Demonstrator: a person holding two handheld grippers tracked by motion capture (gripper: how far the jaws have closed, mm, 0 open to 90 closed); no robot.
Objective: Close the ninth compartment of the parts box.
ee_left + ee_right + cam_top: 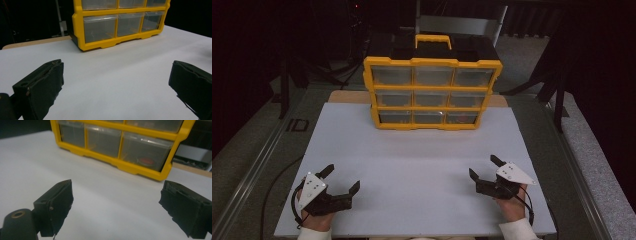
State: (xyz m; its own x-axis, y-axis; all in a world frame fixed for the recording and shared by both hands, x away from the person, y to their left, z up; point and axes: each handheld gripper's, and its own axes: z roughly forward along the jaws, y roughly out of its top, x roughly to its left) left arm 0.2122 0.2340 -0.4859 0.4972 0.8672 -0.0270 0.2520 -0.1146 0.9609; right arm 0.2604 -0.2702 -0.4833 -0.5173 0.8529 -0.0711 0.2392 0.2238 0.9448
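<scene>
Both the left gripper (343,179) and right gripper (485,167) rest near the yellow drawer cabinet (432,93), jaws apart and empty — likely before the first reach; next, one must approach a drawer.

From my seat, the white bench (412,165) lies bare between both grippers and the yellow drawer cabinet (432,92), which stands at twelve o'clock, well apart from them. I can run the left gripper (343,178) toward one o'clock and the right gripper (485,166) toward eleven without meeting anything. The cabinet's front blocks the far middle; bare bench passes it at ten and two o'clock.
</scene>
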